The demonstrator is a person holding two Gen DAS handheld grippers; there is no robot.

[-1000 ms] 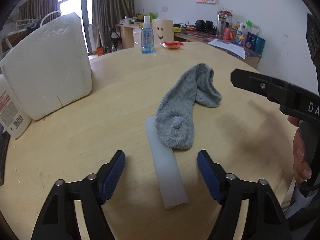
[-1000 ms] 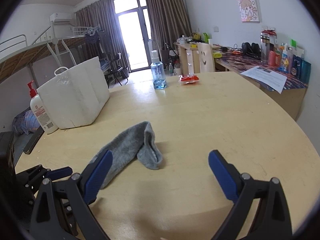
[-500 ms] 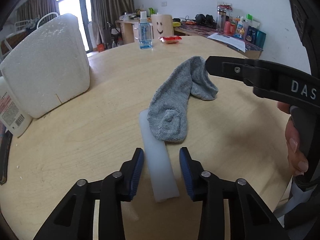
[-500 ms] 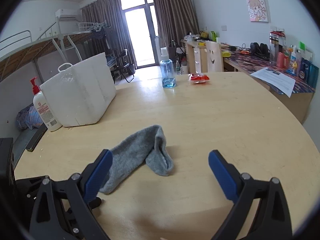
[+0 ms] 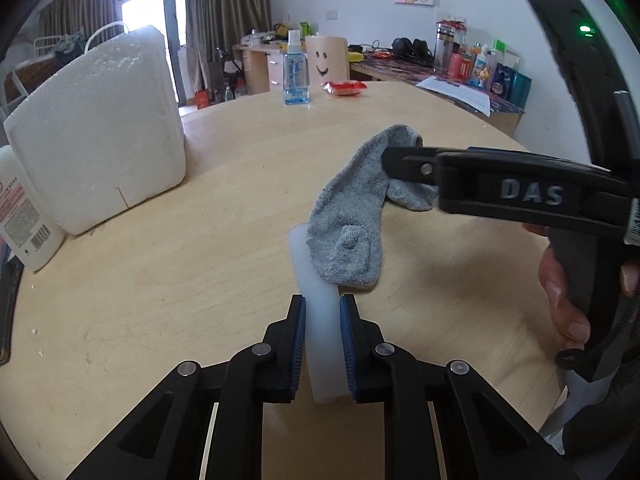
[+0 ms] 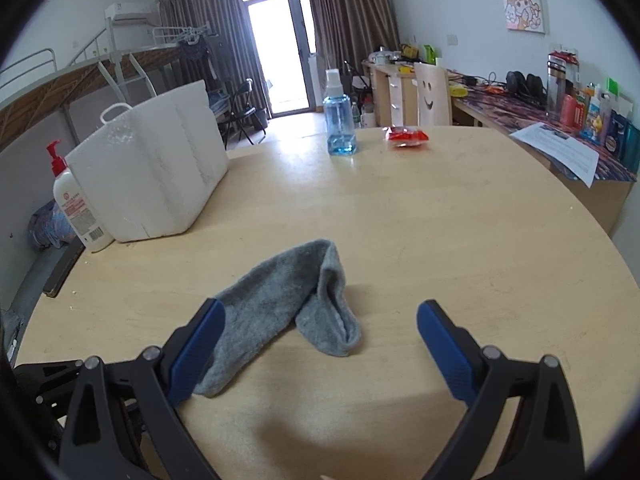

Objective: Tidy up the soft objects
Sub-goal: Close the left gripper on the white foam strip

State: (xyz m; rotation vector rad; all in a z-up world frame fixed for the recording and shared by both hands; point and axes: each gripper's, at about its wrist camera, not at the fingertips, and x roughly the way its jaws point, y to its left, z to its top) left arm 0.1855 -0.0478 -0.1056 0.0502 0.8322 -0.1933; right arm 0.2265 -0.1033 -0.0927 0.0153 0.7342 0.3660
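Observation:
A grey sock (image 5: 352, 216) lies bent on the round wooden table (image 5: 180, 280), its toe end resting on a white translucent strip (image 5: 316, 280). My left gripper (image 5: 323, 308) has its jaws closing on the near part of that strip, and both blue pads touch its sides. In the right wrist view the sock (image 6: 280, 304) lies just ahead, its folded cuff end between the wide-apart fingers of my right gripper (image 6: 320, 308), which is open and holds nothing. From the left wrist view, one finger (image 5: 408, 164) of the right gripper hangs over the sock's far end.
A white foam box (image 5: 100, 132) and a pump lotion bottle (image 5: 20, 220) stand at the left. A blue spray bottle (image 5: 296, 76) and a red packet (image 5: 344, 88) sit at the table's far edge. A person's hand (image 5: 560, 292) grips the right tool's handle.
The left jaws have closed from wide apart onto the white strip. The right gripper has moved in over the sock's far end, staying open.

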